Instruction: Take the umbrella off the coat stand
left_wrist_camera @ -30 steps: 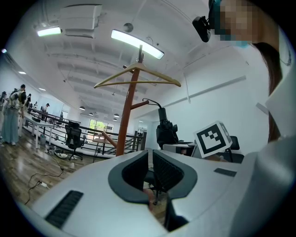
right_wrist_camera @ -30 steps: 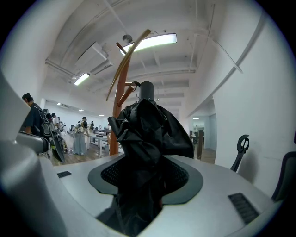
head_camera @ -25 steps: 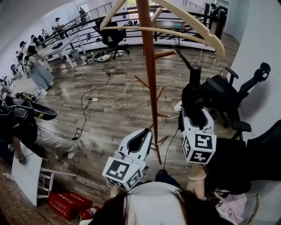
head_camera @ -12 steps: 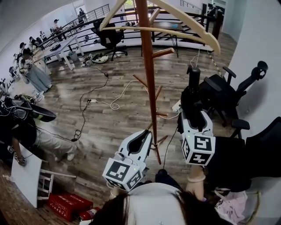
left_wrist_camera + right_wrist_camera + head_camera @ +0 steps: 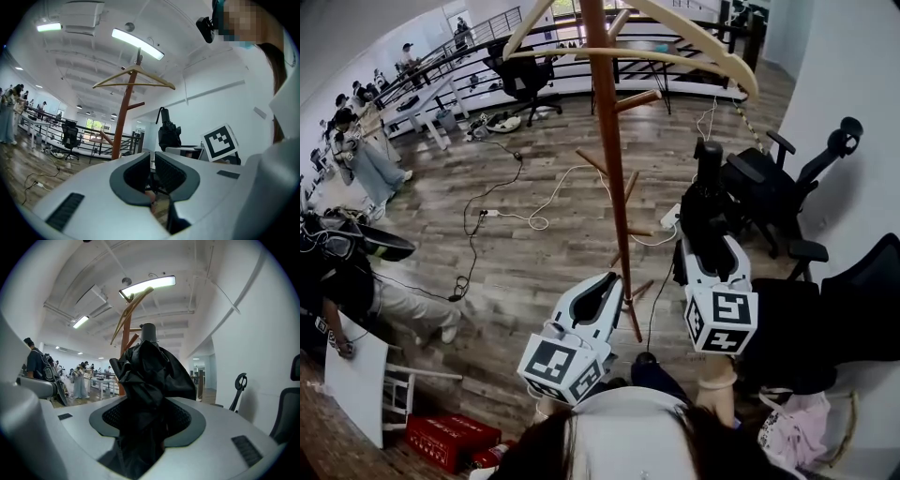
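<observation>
Probably light and floppy, the umbrella (image 5: 705,202) sat pinched by its folded cloth in the right gripper (image 5: 710,247); left gripper (image 5: 602,289) slightly parted, empty.

The head view looked steeply down from above the person, with the left gripper (image 5: 605,289) and the right gripper (image 5: 708,246) near at the bottom and the wooden floor (image 5: 516,244) spreading far beyond them. The left gripper view looked level along its fingers (image 5: 171,173), facing the coat stand (image 5: 123,122) farther off. The right gripper view looked along its own fingers, with the umbrella (image 5: 147,376) very near and filling the middle. All three views shared the coat stand and the umbrella.
</observation>
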Motion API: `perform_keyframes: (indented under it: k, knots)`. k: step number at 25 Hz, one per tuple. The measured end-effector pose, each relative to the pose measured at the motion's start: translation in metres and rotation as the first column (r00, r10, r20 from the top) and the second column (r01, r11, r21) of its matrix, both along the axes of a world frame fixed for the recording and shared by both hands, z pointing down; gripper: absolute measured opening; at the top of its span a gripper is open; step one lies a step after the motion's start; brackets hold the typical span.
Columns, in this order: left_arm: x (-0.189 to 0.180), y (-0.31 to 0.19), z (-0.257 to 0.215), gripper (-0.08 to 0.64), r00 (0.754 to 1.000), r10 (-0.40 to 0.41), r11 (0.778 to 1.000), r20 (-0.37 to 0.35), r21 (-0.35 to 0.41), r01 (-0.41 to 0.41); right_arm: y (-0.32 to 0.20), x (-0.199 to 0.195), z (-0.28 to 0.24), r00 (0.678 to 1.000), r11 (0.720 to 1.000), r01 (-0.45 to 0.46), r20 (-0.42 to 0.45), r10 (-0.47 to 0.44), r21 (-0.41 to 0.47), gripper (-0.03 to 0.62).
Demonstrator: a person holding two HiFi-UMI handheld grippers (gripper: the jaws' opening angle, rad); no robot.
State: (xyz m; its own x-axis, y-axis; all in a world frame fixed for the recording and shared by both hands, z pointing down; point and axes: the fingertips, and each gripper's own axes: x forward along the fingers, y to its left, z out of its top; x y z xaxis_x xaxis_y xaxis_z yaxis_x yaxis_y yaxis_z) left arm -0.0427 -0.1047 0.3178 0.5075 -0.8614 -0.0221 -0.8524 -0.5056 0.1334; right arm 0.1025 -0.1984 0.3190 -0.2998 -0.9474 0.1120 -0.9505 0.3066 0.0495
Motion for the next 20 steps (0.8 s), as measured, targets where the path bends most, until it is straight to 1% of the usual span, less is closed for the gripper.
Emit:
perform_keyframes:
  k: [9,17,20]
  knots:
    - [0.004,0.022,0.005,0.034,0.999,0.031,1.000,-0.009,-0.002,-0.031,0.030,0.001,0.002,1.000,1.000,-0.011,0.004,0.011,0.004,0.243]
    - [-0.005,0.041,0.004,0.034,0.999,0.030,1.000,-0.014,-0.002,-0.030,0.053,-0.005,-0.002,1.000,1.000,-0.014,0.007,0.014,0.012,0.244]
    - [-0.006,0.048,0.005,0.034,0.999,0.042,0.999,-0.010,-0.006,-0.042,0.061,-0.007,-0.002,1.000,1.000,-0.018,0.012,0.018,0.012,0.243]
